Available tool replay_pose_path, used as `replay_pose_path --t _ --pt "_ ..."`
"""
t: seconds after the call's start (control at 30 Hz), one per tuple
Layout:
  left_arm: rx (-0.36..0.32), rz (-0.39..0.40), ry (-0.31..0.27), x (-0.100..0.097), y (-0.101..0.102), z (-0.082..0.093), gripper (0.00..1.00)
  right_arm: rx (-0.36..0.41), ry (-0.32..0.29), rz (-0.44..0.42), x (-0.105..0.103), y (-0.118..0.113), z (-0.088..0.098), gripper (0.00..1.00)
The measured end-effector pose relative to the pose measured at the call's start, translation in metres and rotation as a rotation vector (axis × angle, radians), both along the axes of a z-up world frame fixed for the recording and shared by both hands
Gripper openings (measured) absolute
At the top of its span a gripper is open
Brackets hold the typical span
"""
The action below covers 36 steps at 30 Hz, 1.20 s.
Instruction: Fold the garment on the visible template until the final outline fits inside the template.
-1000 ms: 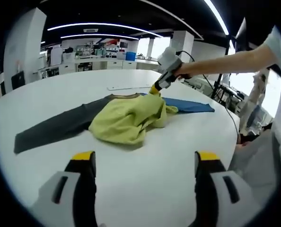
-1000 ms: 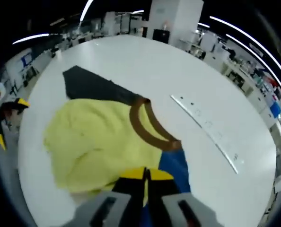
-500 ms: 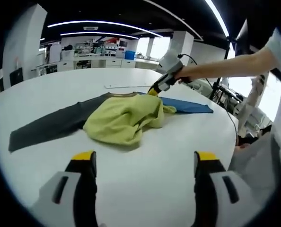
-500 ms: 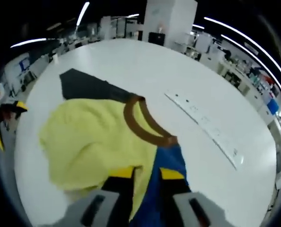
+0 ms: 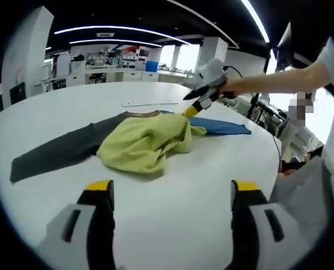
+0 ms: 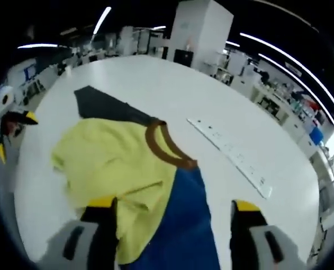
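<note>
Both tools wide open, empty. Right tool (image 6: 170, 211) just above garment (image 6: 122, 169); left tool (image 5: 170, 194) well short of it on surface (image 5: 172, 185).

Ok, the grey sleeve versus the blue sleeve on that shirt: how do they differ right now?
The grey sleeve lies stretched out long and fully exposed on the white table; the blue sleeve is partly covered near the brown collar by the bunched yellow body. The right gripper, jaws open, hovers just above the blue sleeve; nothing is near the grey one. Both lie flat.
</note>
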<state>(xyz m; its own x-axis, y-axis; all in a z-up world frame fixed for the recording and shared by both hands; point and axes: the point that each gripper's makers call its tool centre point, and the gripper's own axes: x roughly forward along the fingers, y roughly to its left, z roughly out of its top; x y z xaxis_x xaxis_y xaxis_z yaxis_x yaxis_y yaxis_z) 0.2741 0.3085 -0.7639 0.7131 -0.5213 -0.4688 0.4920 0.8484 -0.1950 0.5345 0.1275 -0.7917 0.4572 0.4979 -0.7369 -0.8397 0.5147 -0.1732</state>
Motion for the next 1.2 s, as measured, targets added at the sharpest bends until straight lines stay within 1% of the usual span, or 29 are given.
replay_pose_path --t 0.03,0.13,0.17,0.2,0.23,0.27,0.33,0.4,0.5,0.57,0.6,0.67,0.73,0.8,0.87,0.93,1.0,1.1,1.13,1.2 --pt "0.002 0.000 0.000 0.000 0.000 0.000 0.83 0.003 -0.001 0.001 -0.006 0.000 0.002 0.92" --pt "-0.002 -0.002 -0.003 0.000 0.000 0.002 0.83 0.005 -0.001 0.008 -0.008 -0.002 0.003 0.95" --pt "-0.003 -0.002 -0.005 0.000 0.000 0.002 0.83 -0.002 -0.001 0.009 -0.019 -0.003 0.004 0.97" --pt "-0.003 -0.002 -0.005 -0.001 -0.001 0.003 0.83 -0.005 -0.004 0.015 -0.022 -0.004 0.005 0.98" --pt "-0.004 -0.002 -0.006 -0.001 -0.001 0.003 0.83 -0.002 -0.013 0.020 -0.019 -0.003 0.004 1.00" --pt "-0.006 -0.002 -0.007 -0.001 -0.001 0.004 0.83 -0.005 -0.014 0.020 -0.021 -0.004 0.005 1.00" --pt "-0.008 -0.004 -0.009 -0.001 -0.002 0.005 0.83 -0.011 -0.038 0.028 -0.019 -0.005 0.007 1.00" --pt "-0.008 -0.006 -0.009 -0.002 -0.002 0.004 0.83 0.002 -0.047 0.032 -0.027 -0.005 0.014 1.00" --pt "-0.012 -0.008 -0.010 -0.003 -0.002 0.005 0.83 0.057 -0.067 0.031 -0.042 0.003 0.025 0.96" --pt "-0.014 -0.007 -0.010 -0.003 -0.002 0.006 0.83 0.049 -0.073 0.022 -0.048 0.001 0.024 0.96" --pt "-0.015 -0.007 -0.009 -0.004 -0.001 0.005 0.83 0.042 -0.083 0.038 -0.052 0.002 0.021 0.96" --pt "-0.015 -0.007 -0.010 -0.004 0.000 0.006 0.83 0.041 -0.081 0.043 -0.059 0.002 0.017 0.92" --pt "-0.017 -0.007 -0.010 -0.005 0.000 0.006 0.83 0.046 -0.076 0.053 -0.066 0.004 0.015 0.91" --pt "-0.017 -0.007 -0.009 -0.006 0.000 0.006 0.83 0.051 -0.073 0.047 -0.069 0.002 0.011 0.90" --pt "-0.016 -0.007 -0.009 -0.006 0.000 0.006 0.82 0.047 -0.076 0.048 -0.072 0.003 0.009 0.83" --pt "-0.017 -0.005 -0.009 -0.005 0.001 0.006 0.82 0.047 -0.095 0.058 -0.075 0.007 0.009 0.78" --pt "-0.017 -0.005 -0.007 -0.006 0.000 0.006 0.82 0.034 -0.143 0.080 -0.077 0.008 0.010 0.75" --pt "-0.022 -0.004 -0.008 -0.006 -0.002 0.006 0.82 0.017 -0.163 0.106 -0.085 0.015 0.006 0.65" --pt "-0.022 -0.003 -0.008 -0.006 -0.002 0.006 0.82 0.019 -0.161 0.118 -0.091 0.020 0.005 0.63" --pt "-0.021 -0.003 -0.006 -0.007 -0.002 0.006 0.82 0.007 -0.164 0.134 -0.096 0.023 0.002 0.60"
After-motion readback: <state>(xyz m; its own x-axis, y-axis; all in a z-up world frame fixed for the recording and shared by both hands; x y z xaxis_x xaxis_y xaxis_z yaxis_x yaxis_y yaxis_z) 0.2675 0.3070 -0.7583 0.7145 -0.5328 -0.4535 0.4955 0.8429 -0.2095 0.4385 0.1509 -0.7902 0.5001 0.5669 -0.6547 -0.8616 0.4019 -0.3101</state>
